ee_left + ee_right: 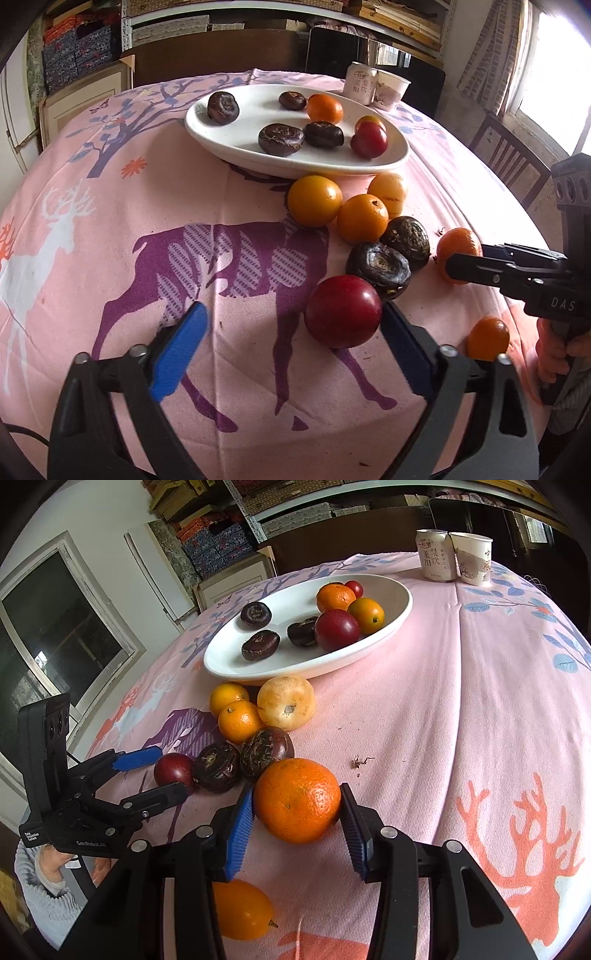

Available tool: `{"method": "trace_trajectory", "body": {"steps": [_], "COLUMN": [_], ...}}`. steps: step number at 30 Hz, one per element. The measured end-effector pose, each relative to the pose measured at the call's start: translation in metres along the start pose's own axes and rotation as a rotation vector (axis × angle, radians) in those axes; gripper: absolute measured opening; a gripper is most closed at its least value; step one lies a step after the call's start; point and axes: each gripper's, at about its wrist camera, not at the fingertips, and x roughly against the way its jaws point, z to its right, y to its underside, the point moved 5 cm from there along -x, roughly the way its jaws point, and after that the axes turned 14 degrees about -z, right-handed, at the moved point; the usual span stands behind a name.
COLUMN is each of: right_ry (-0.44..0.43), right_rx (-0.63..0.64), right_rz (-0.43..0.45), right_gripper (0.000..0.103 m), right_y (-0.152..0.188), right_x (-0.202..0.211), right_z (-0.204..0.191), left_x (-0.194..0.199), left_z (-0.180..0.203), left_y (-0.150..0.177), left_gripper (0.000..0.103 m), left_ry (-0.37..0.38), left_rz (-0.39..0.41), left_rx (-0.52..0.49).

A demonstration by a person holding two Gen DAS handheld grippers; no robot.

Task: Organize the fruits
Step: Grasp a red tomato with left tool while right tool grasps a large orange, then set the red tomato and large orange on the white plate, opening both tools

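A white oval plate (240,151) (399,602) holds several dark water chestnuts, oranges and a red plum. In front of it on the pink cloth lie yellow and orange fruits (314,199), two dark chestnuts (378,267) and a red plum (343,312) (173,770). My left gripper (291,350) (155,775) is open, with the red plum between its fingertips, toward the right finger. My right gripper (297,812) (458,258) has its blue pads against both sides of a large orange (297,799) (458,240) resting on the cloth.
A drink can (434,555) and a paper cup (472,557) stand behind the plate. A small kumquat (240,910) (487,338) lies under my right gripper. A chair (509,155) stands at the table's right. Shelves fill the back wall.
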Motion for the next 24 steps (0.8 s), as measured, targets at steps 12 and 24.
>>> {"method": "trace_trajectory", "body": {"steps": [12, 24], "right_ry": [0.0, -0.018], "right_rx": [0.0, -0.019], "right_rz": [-0.001, 0.047], "right_gripper": [0.047, 0.045], "right_y": [0.0, -0.002], "right_x": [0.0, 0.009], "right_z": [0.0, 0.003], "left_x": [-0.004, 0.007], "left_z": [0.013, 0.015], "left_y": [-0.005, -0.007], "left_gripper": [0.068, 0.038], "left_ry": [0.013, 0.07], "left_rz": [0.001, 0.043], "left_rx": [-0.054, -0.043]}}
